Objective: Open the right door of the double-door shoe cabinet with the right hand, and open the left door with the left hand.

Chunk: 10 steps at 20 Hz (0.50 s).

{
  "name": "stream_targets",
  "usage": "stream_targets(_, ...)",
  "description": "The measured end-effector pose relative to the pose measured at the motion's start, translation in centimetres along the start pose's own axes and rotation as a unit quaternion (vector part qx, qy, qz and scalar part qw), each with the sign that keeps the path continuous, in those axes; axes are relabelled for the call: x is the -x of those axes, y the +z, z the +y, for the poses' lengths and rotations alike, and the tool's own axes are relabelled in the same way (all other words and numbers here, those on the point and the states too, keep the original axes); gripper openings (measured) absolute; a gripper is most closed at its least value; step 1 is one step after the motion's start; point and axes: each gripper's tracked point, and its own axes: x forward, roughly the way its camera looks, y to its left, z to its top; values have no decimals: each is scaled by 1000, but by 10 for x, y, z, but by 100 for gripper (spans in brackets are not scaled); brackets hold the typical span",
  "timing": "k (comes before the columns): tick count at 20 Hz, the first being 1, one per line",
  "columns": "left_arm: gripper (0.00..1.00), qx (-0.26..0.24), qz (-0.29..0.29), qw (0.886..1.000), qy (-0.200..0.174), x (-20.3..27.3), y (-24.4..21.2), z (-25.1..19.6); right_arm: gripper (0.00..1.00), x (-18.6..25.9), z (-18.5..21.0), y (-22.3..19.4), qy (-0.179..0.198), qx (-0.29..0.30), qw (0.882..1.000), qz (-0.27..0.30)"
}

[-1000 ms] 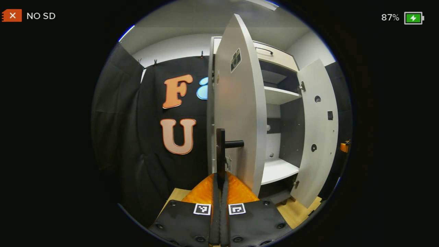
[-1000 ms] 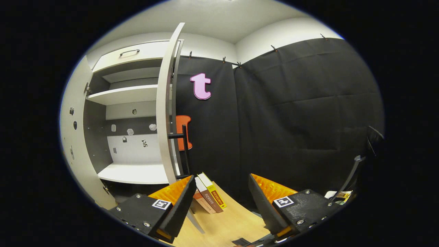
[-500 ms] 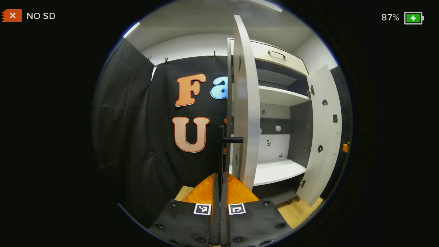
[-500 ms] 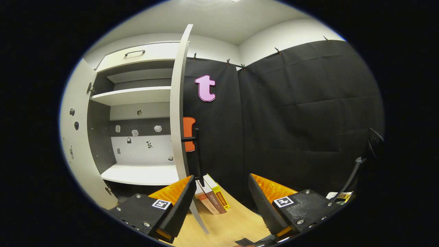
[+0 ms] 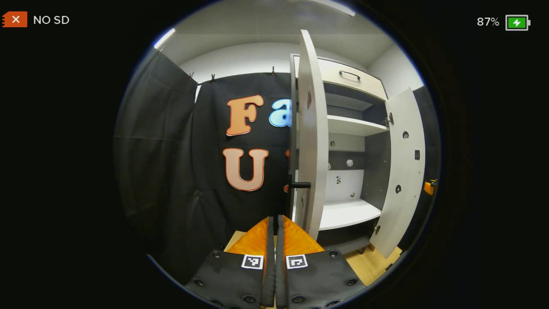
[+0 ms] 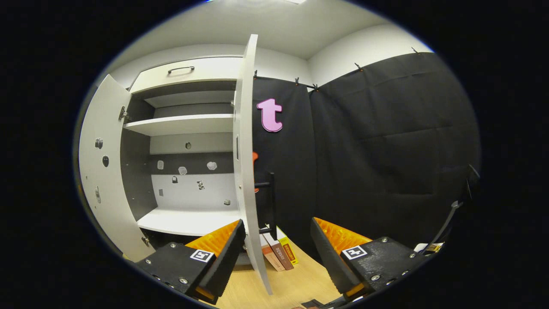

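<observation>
Shoe cabinet (image 5: 343, 128) stands against the far wall with both doors swung wide. In the left gripper view the left door (image 5: 309, 141) is seen edge-on, its dark handle (image 5: 299, 185) just beyond the left gripper (image 5: 274, 223), whose fingers are pressed together on nothing. The right door (image 6: 245, 163) (also edge-on, in the right gripper view) stands just left of the right gripper (image 6: 278, 234), its fingers spread wide and empty. Books (image 6: 279, 253) lean on the wooden floor (image 6: 296, 283) behind that door.
</observation>
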Motion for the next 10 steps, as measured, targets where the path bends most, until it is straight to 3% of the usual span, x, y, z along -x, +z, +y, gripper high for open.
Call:
stream_targets(3,4,9,-3,1000,15,3,7,5,93,1,13,11,14,12,1000,-10)
stream_targets(5,14,8,-10,1000,24,4,14,9,93,0,23,25,26,19,999,-17)
stream_targets(6,26,6,-14,1000,27,6,18,11,93,-1,26,32,29,22,999,-20)
stream_targets(9,33,1,-30,999,33,6,30,15,93,-1,36,50,39,26,998,-32)
stream_targets(10,42,2,-36,999,34,6,35,16,93,1,40,56,43,28,998,-36)
